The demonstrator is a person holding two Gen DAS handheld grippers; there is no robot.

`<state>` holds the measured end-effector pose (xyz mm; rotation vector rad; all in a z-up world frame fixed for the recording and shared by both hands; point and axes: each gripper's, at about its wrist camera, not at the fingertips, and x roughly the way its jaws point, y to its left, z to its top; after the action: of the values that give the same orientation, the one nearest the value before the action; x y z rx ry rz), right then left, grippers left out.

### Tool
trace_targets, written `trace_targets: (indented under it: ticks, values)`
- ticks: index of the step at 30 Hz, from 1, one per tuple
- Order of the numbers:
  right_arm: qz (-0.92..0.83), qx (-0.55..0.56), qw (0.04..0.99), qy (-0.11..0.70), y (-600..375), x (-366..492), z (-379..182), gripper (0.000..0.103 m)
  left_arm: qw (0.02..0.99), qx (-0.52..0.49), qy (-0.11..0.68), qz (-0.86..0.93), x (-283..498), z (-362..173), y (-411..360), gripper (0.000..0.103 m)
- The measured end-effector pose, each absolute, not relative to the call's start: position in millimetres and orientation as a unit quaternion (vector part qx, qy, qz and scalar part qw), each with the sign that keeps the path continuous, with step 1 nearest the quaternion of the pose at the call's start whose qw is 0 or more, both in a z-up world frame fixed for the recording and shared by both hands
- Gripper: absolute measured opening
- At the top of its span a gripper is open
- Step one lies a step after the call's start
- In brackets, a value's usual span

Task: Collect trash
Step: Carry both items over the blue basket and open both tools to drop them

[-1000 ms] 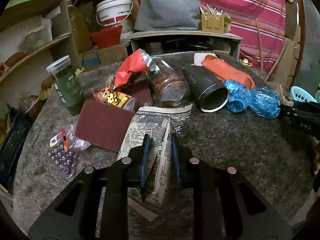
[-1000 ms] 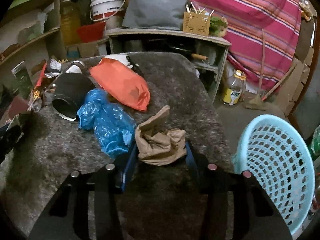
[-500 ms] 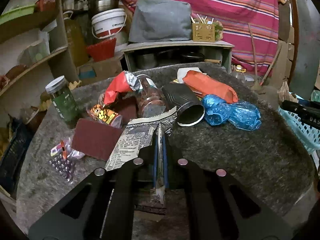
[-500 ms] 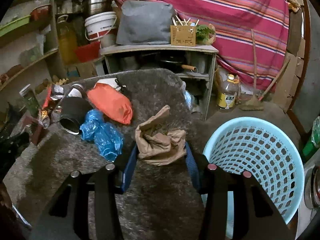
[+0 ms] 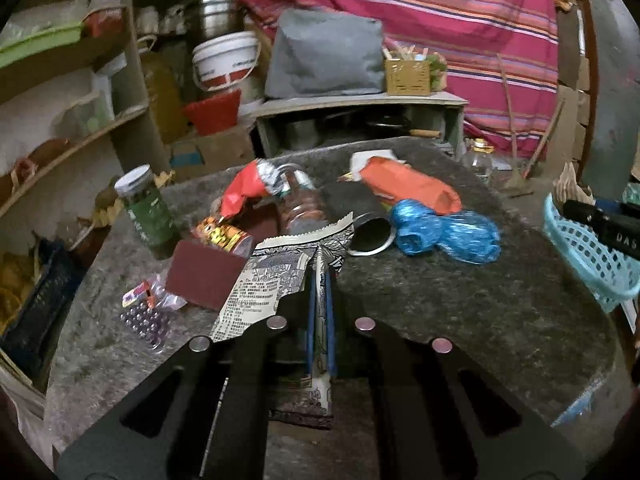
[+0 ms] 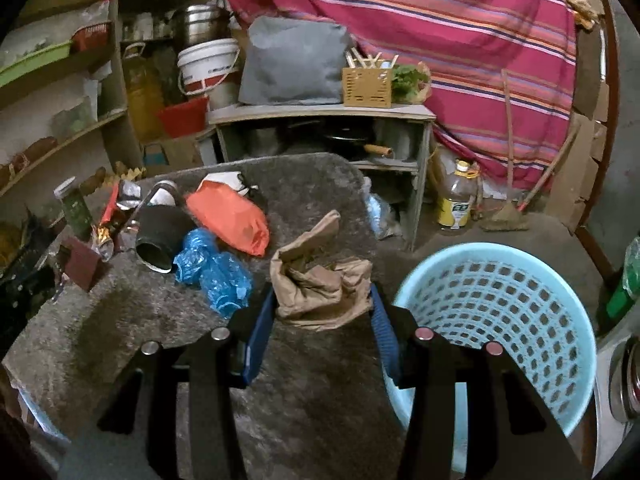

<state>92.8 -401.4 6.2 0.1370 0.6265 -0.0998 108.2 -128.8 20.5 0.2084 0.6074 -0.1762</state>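
Lying pinched in the left tool [image 5: 320, 292]: a printed paper wrapper [image 5: 280, 280], cream with dense black text and line drawings, torn and serrated along its far edge, folded into a narrow strip between the blue-lined fingers [image 5: 330, 312], its near end drooping to the grey fuzzy worktop [image 5: 460, 312]. Pressing almost together on that strip, those fingers.

Sitting clamped in the right tool [image 6: 323, 308]: a crumpled brown paper bag [image 6: 320, 284], creased and matte, one twisted corner pointing up and away, being held above the worktop's right edge, just beside the pale blue perforated basket [image 6: 500, 312]. Bracing both flanks of the bag, the blue pads [image 6: 262, 320], spread only as wide as the bag.

Resting farther out on the worktop: a crinkled blue plastic bag [image 5: 444, 232] touching the rim of a black cup [image 5: 368, 232] tipped on its side; an orange pouch [image 5: 408, 188] just behind them; a red and silver foil wrapper [image 5: 252, 188]; a clear jar lying down [image 5: 300, 208]; a small orange printed can [image 5: 222, 234]; a maroon scouring pad [image 5: 204, 276]; a blister sheet of dark beads [image 5: 146, 320] near the left edge; a green jar with a white lid [image 5: 146, 208] standing upright. Hanging behind it all, a red striped cloth [image 6: 460, 40].
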Motion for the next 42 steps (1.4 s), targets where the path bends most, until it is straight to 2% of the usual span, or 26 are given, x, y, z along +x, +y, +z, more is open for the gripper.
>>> trace_targets:
  ticks: [8, 14, 27, 33, 42]
  values:
    - [-0.096, 0.069, 0.952, 0.282, -440, 69, 36, 0.047, 0.95, 0.12, 0.258, -0.127, 95, 52, -185, 0.003]
    - [-0.133, 0.081, 0.951, 0.267, -492, 68, 25, 0.047, 0.946, 0.113, 0.245, -0.179, 104, 59, -248, 0.003]
    - [-0.203, 0.109, 0.934, 0.272, -585, 47, 5, 0.047, 0.912, 0.105, 0.26, -0.298, 115, 24, -388, 0.003]
    - [-0.202, 0.138, 0.927, 0.283, -605, 43, -10, 0.047, 0.906, 0.092, 0.264, -0.317, 114, 15, -420, 0.003]
    - [-0.191, 0.149, 0.927, 0.286, -607, 38, -17, 0.047, 0.887, 0.099, 0.315, -0.322, 129, -15, -456, 0.006]
